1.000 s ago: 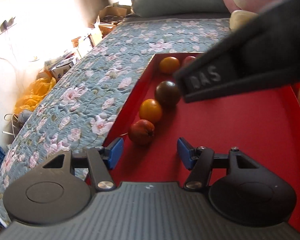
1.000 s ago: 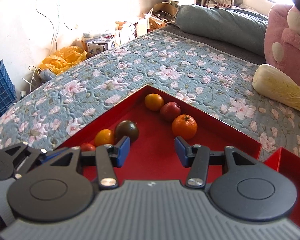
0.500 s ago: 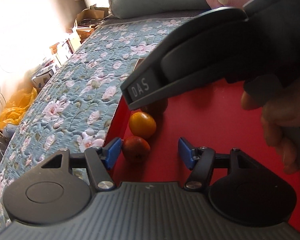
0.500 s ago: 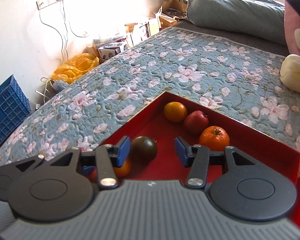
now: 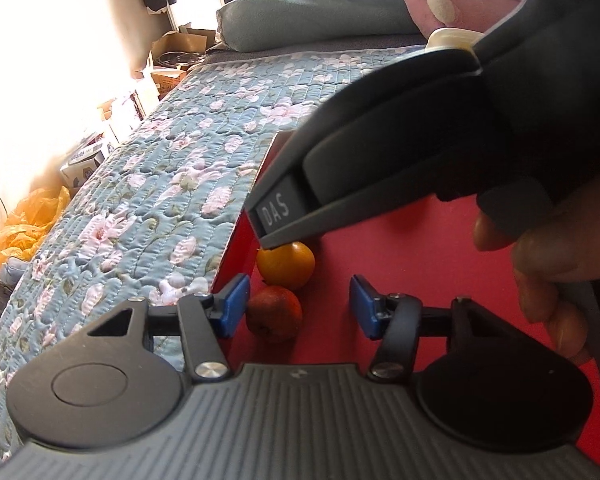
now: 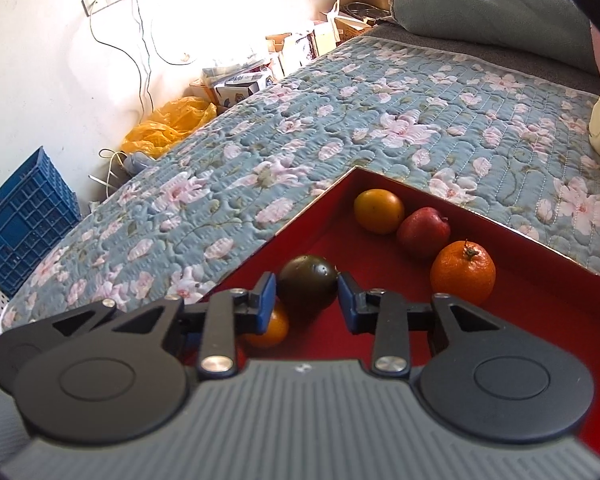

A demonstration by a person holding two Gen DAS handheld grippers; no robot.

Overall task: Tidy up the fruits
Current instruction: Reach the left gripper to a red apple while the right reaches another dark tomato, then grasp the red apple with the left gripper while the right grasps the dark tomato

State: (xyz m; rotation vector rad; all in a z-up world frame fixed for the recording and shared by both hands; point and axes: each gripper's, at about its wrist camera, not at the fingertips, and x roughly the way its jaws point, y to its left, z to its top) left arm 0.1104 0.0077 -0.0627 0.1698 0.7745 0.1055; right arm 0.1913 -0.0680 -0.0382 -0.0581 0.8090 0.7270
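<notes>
Right wrist view: right tool (image 6: pixel 307 297) sits low in the red tray (image 6: pixel 540 292), its blue pads on either side of the dark fruit (image 6: pixel 308 286). Pads look to touch it or nearly so; can't tell if it's clamped. Dark fruit lies near the tray's left wall. An orange-yellow fruit (image 6: pixel 270 328) is half hidden behind the left pad. Count in this view: five fruits. The other three line the far wall: yellow-orange fruit (image 6: pixel 379 211) in the corner, red apple (image 6: pixel 423 232) touching it, tangerine (image 6: pixel 463 273) with stem just beside the apple. Tray rests on the floral quilt (image 6: pixel 340 128) of the bed. A pale object is cut off at the right edge, can't identify it.

Left wrist view: right tool's body fills the upper right and hides most of the tray and the dark fruit. The person's hand (image 5: pixel 560 264) is wrapped around its handle, only partly in frame. Two fruits visible: orange one (image 5: pixel 286 265) partly under the right tool, reddish fruit (image 5: pixel 275 313) just in front of it. Left tool (image 5: pixel 298 306) is spread wide, gripping nothing, with the reddish fruit close to its left pad, tool held level over the tray's left edge.
</notes>
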